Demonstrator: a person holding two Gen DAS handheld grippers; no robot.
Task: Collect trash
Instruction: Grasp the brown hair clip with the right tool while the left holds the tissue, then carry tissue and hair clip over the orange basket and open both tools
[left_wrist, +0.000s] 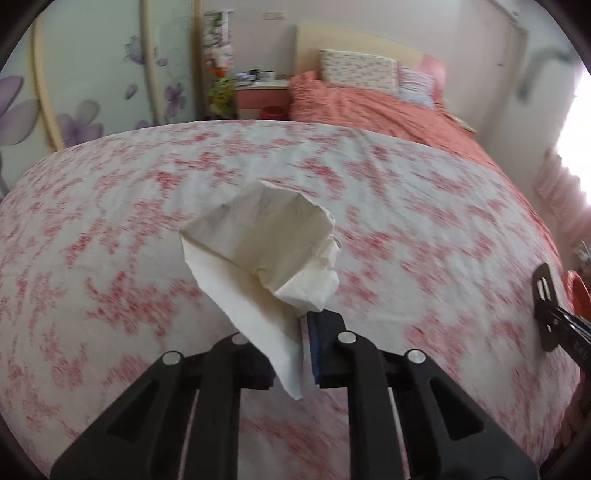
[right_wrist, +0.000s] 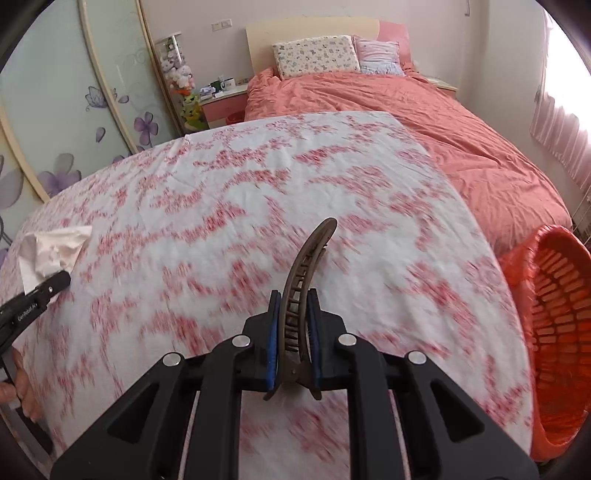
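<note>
A crumpled white tissue (left_wrist: 266, 243) hangs above the flower-print sheet (left_wrist: 110, 229) with my left gripper (left_wrist: 295, 339) shut on its lower corner. The right wrist view shows that tissue (right_wrist: 55, 247) at the far left, the left gripper (right_wrist: 55, 280) beneath it. My right gripper (right_wrist: 293, 299) is shut on a brown curved hair clip (right_wrist: 310, 251) that sticks up between its blue pads. An orange mesh basket (right_wrist: 561, 314) lined with an orange bag stands at the bed's right edge, to the right of the right gripper. The clip (left_wrist: 545, 295) also shows at the right edge of the left wrist view.
A coral duvet (right_wrist: 443, 122) covers the far half of the bed, with two pillows (right_wrist: 317, 55) at the headboard. A pink nightstand (right_wrist: 221, 103) with cups stands to the left of the bed, beside flower-print wardrobe doors (right_wrist: 55, 92). A bright curtained window (right_wrist: 561, 122) is on the right.
</note>
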